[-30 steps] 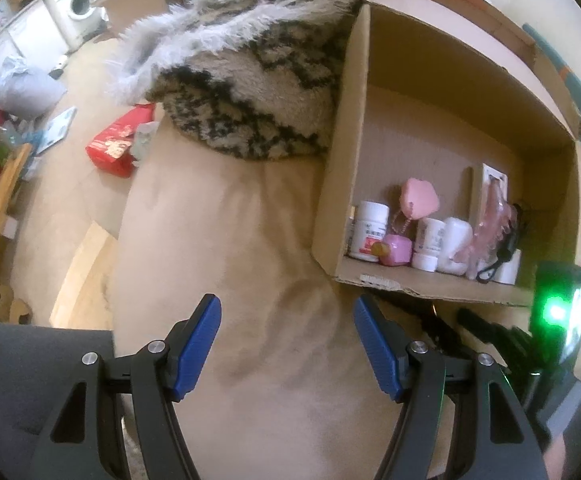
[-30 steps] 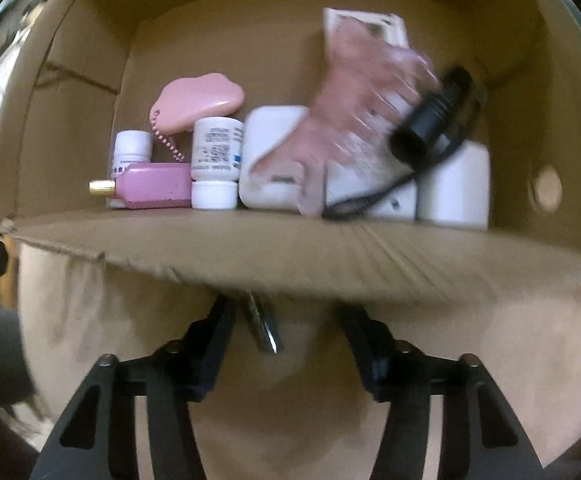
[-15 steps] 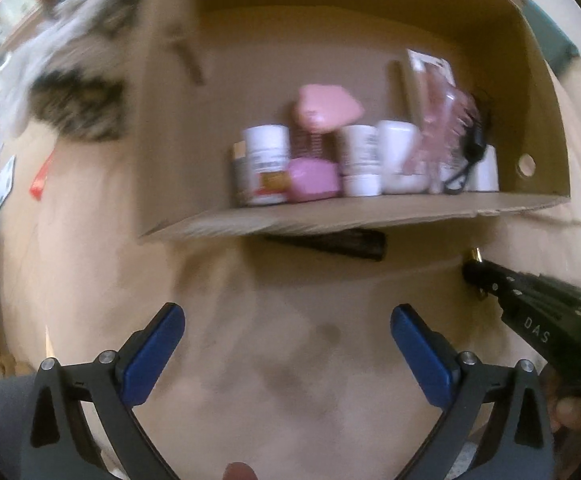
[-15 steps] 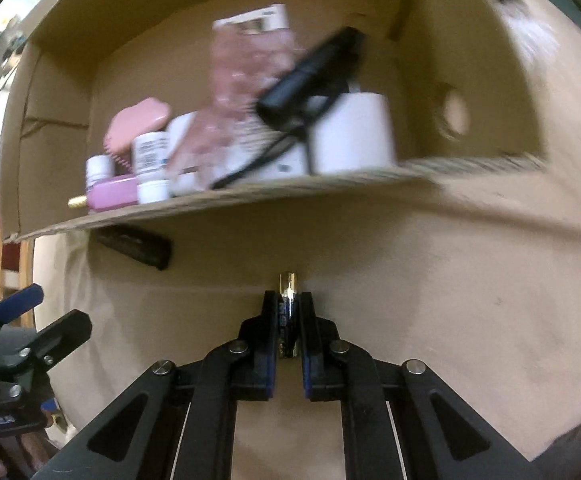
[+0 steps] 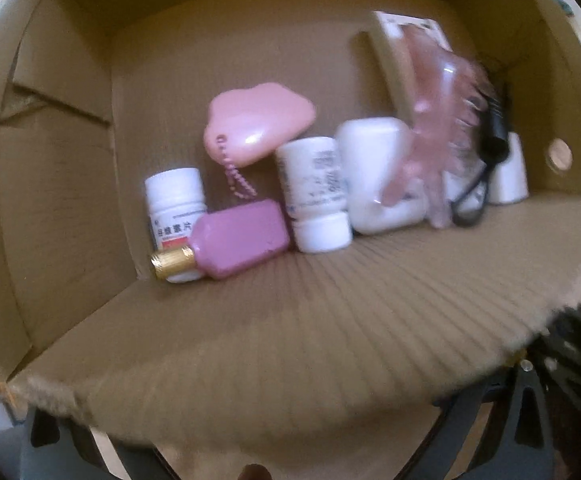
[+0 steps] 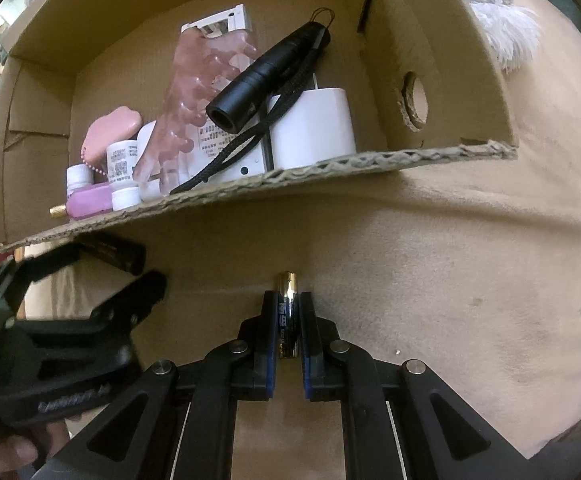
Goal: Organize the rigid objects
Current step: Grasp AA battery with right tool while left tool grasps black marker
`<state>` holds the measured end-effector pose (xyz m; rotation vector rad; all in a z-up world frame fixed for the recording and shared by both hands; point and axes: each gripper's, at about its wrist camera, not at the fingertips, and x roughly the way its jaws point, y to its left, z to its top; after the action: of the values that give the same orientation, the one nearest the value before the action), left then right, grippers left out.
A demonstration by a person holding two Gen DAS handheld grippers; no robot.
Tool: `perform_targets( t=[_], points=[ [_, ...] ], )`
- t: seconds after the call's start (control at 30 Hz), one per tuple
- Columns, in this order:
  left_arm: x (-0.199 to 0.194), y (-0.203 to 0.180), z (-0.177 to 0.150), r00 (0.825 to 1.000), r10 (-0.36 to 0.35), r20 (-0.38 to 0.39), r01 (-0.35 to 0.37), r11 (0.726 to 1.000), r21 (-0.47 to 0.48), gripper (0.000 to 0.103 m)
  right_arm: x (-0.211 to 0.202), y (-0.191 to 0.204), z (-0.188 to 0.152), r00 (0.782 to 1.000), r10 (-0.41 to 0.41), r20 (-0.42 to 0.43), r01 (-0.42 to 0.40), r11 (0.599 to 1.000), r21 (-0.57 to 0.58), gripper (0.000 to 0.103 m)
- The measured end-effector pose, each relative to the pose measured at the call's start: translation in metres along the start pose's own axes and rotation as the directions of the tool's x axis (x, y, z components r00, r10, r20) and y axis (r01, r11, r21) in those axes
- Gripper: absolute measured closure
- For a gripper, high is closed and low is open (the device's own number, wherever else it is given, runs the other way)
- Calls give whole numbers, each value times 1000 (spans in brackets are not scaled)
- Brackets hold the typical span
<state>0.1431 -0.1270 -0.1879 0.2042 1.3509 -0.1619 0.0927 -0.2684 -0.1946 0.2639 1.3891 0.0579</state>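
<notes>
Right hand-held gripper [image 6: 287,332] is clamped tight on one battery [image 6: 287,312], blue label with a gold tip poking out past the pads, held just above the tan cushion [image 6: 470,280] in front of the box. Left hand-held gripper [image 6: 102,276] shows up at the left of the right wrist view, its fingers spread apart around one dark cylinder [image 6: 118,254] lying just under the front edge of the cardboard box [image 6: 370,158]. I can't tell if it's touching that thing. In its own camera the fingertips are hidden under the box floor.

The box lies on its side with everything lined up along the back wall. Count from the left corner: two white pill bottles [image 5: 176,204] [image 5: 318,194], one pink bottle with a gold cap [image 5: 234,240] lying on its side between them, one pink cloud-shaped case [image 5: 256,124] on a bead chain leaning above, one white rounded case [image 5: 378,172], one clear pink hair claw [image 6: 202,92], one white flat box [image 6: 220,24] standing behind it, one black flashlight [image 6: 270,76] with a cord resting tilted on top, and one white charger block [image 6: 314,128] toward the right corner.
</notes>
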Motion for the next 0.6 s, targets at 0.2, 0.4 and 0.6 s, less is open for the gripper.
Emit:
perform_targets(
  t=[0.2, 0.4, 0.6],
  points=[
    [-3, 8, 4, 1000, 3, 20, -2, 1000, -19, 24, 0, 5, -3, 1000, 0, 8, 0, 1000, -3, 92],
    [-9, 33, -10, 1000, -2, -10, 1, 993, -114, 24, -8, 10, -5, 999, -3, 34, 3, 1000, -12, 92],
    [-27, 47, -27, 1000, -4, -23, 0, 983, -185, 24, -18, 17, -15, 999, 19, 50, -18, 999, -29, 92]
  ],
)
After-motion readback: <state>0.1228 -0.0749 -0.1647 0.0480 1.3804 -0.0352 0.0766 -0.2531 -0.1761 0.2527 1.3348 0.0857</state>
